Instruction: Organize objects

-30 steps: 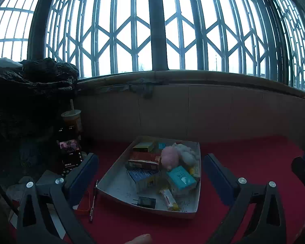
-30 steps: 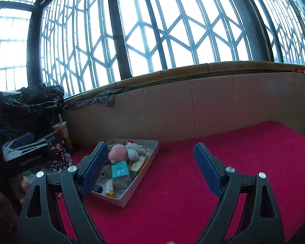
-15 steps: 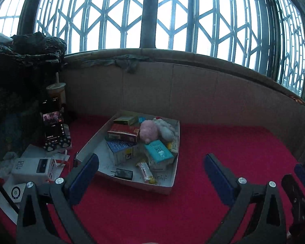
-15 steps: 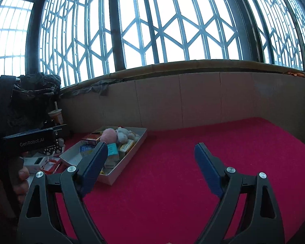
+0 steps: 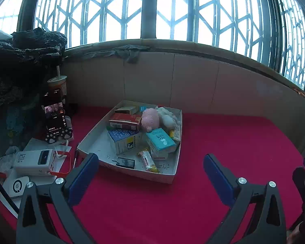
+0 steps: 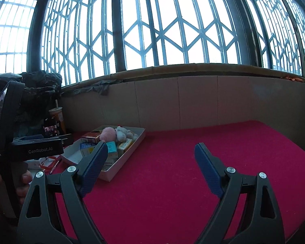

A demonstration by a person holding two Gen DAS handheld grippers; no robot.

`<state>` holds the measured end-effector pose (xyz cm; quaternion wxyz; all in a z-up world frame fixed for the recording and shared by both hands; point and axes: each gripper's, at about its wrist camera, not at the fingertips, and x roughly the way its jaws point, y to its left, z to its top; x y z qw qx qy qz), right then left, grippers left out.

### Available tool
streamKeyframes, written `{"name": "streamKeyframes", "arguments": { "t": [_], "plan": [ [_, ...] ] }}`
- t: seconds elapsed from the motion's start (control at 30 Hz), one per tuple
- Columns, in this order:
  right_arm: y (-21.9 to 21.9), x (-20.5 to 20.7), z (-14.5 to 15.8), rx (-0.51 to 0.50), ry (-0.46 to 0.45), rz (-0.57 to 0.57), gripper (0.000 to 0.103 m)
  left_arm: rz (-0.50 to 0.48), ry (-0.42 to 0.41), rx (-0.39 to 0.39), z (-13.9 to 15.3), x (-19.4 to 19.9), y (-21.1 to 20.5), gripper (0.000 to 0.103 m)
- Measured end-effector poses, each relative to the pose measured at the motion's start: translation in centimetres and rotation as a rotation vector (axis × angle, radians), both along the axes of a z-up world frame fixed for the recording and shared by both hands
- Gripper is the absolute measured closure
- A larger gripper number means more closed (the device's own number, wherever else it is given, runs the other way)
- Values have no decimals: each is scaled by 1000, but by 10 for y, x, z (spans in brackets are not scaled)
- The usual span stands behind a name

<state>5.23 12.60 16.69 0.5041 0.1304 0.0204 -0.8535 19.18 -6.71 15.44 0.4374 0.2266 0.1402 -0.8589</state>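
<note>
Your shallow white cardboard tray (image 5: 173, 178) sits on the red felt tabletop (image 5: 233, 142), long axis running away toward the tiled wall, packed with small boxes and a pink plush ball (image 5: 150, 119). Left gripper (image 5: 150, 175) and right gripper (image 6: 150, 162) both hang spread wide, nothing between them. Labels are too small to read. Clutter crowds the tray's left; its right is open felt.
</note>
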Motion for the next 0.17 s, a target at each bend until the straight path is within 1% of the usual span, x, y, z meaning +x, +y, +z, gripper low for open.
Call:
{"name": "streamKeyframes", "arguments": {
  "t": [0.17],
  "plan": [
    [-4, -2, -3, 12, -19, -1, 15, 32, 5, 4, -1, 5, -5, 0]
  ]
}}
